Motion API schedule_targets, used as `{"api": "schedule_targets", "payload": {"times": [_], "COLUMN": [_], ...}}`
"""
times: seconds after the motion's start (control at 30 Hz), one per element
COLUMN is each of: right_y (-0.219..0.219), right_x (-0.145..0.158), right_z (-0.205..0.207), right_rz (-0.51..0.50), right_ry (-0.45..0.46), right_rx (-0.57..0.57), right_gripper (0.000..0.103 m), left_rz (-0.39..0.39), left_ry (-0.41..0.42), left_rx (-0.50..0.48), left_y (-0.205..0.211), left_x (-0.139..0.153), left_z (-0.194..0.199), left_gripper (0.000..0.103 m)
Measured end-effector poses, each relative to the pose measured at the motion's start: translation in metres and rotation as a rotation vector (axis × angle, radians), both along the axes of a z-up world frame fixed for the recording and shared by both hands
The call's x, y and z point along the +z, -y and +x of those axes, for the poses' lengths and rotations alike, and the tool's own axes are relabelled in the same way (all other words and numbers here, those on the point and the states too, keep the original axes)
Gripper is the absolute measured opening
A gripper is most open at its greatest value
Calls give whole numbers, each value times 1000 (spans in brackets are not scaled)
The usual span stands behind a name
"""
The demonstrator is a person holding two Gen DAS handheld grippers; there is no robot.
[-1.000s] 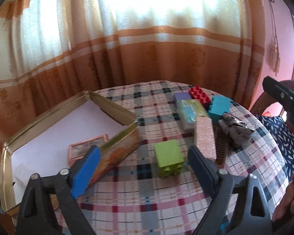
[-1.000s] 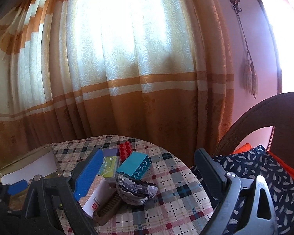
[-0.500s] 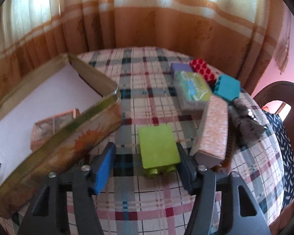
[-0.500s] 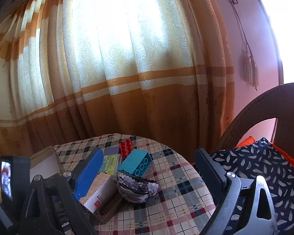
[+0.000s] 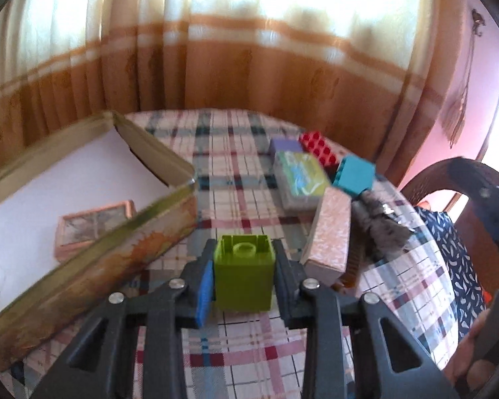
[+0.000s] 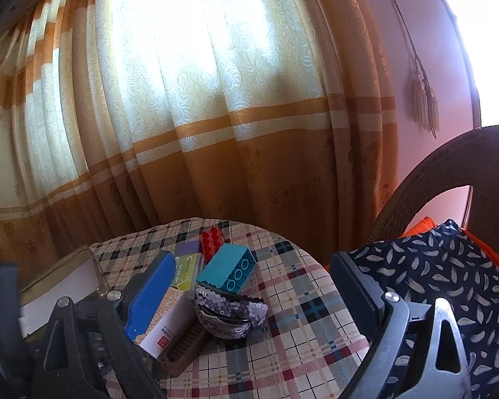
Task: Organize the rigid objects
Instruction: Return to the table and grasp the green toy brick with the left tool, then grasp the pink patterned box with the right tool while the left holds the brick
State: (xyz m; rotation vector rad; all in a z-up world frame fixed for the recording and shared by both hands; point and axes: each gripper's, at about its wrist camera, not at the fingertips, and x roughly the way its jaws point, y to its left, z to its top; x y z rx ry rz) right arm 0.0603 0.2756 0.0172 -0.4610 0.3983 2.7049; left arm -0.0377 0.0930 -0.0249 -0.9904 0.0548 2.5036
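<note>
My left gripper point(image 5: 243, 274) is shut on a green toy brick point(image 5: 244, 272) and holds it above the checked tablecloth point(image 5: 243, 359), beside the open gold tin point(image 5: 93, 259). A small pink box point(image 5: 93, 226) lies inside the tin. On the right of the table lie a pink box point(image 5: 329, 232), a clear pack point(image 5: 299, 179), a teal brick point(image 5: 354, 174), a red brick point(image 5: 317, 146) and a purple block point(image 5: 284, 146). My right gripper point(image 6: 252, 286) is open and empty, held above the table's right side near the teal brick point(image 6: 228, 271).
A sequined pouch point(image 6: 229, 311) and a brown brush point(image 6: 186, 345) lie by the pink box. A wicker chair point(image 6: 449, 179) with a patterned cushion point(image 6: 449, 282) stands right of the table. Curtains point(image 6: 216, 99) hang behind it.
My left gripper closed on the green brick and lifted it off the cloth. The right gripper stayed open and barely moved.
</note>
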Motion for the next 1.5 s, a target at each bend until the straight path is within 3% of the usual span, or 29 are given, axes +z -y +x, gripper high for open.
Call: {"api": "schedule_targets", "payload": {"times": [0.17,0.47,0.67,0.87,1.13,1.37,1.5], "right_y": [12,23,33,51,70,60,60], "right_x": [1,-2,-10,-20,-30,-30,-29], "right_z": [-6,-13,-36,-65,-92,-78,-79], "right_rz": [42,63,-17,-29,102,61,62], "right_ry": [22,67,159,264,390,383,390], "right_rx": [51,108,215,256,249,253,260], "right_gripper": [83,82,82,82,82,82,75], "left_rz": [11,99,153,195,203,205,206], "left_ry": [-117,-35,-108,-183,-252,-244,-248], "left_rx": [57,84,86,98,124,134,137], "left_y": [14,40,51,63,71,74,75], "left_x": [14,11,21,30,38,38,39], "left_z": [18,5,17,31,39,34,34], "left_gripper": [31,31,31,31,31,31,31]}}
